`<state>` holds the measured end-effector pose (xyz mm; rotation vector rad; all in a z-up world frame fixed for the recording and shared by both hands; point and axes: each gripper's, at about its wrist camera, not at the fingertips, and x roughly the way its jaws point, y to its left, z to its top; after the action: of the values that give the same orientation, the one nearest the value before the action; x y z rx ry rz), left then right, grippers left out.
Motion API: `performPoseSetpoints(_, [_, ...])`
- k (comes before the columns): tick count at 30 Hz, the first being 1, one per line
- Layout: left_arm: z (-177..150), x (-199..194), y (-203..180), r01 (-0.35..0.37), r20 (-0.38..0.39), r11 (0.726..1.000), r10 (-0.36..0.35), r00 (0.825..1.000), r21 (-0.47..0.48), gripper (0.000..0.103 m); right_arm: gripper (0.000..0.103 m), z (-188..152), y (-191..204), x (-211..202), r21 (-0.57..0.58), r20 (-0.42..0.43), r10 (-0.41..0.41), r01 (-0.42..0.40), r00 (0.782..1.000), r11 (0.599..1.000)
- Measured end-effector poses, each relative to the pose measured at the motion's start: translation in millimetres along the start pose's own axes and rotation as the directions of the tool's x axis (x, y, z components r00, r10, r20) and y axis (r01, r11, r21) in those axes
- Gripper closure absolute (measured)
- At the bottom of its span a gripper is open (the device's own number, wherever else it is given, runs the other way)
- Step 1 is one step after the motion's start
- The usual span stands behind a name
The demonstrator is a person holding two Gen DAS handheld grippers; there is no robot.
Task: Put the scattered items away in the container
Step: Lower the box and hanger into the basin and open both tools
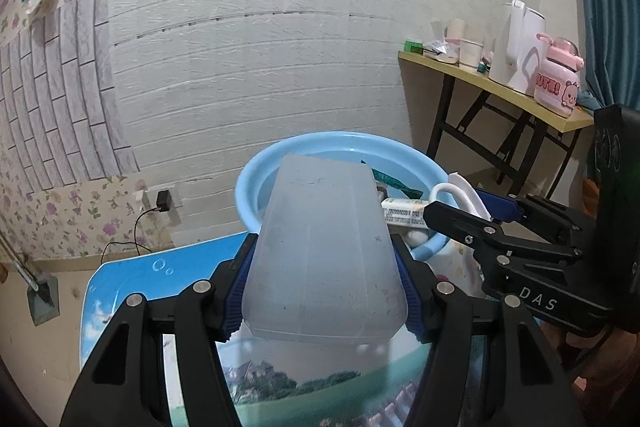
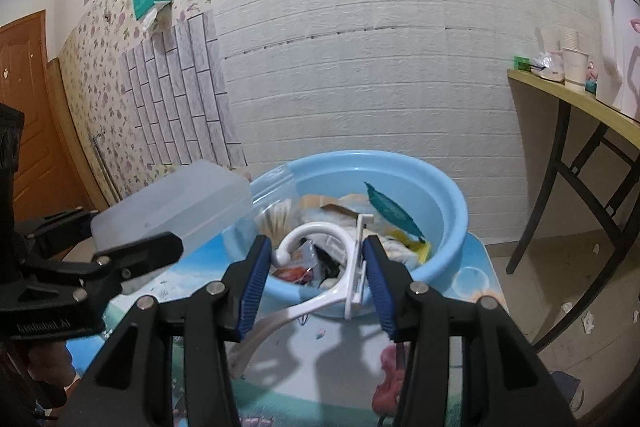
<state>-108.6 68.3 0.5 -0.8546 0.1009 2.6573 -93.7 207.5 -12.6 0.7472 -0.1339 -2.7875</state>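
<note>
Translucent box point(image 1: 324, 251) in left hand-held gripper point(image 1: 324, 283) hides much of the basin point(image 1: 256, 179).

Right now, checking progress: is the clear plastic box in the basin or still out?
Out. The clear plastic box is held above the table, beside the blue basin, clamped in the left gripper.

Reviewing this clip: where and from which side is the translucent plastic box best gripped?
Across its two long side walls near the closer end, coming from behind along its length. The translucent plastic box is oblong with flat walls, so the pads seat squarely; the left gripper holds it this way, tilted over the blue basin.
</note>
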Motion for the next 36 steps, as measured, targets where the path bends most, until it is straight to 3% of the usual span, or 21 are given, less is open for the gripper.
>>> performPoseSetpoints(16, [28, 56, -2, 0.002, -0.026, 1.0, -0.002, 1.0, 0.012, 0.041, 0.057, 21, -33, 40, 0.038, 0.003, -0.009, 0.009, 1.0, 0.999])
performPoseSetpoints(36, [25, 90, -2, 0.015, -0.091, 1.0, -0.014, 0.996, 0.01, 0.041, 0.056, 18, -48, 73, 0.064, -0.057, 0.006, -0.002, 0.998, 0.998])
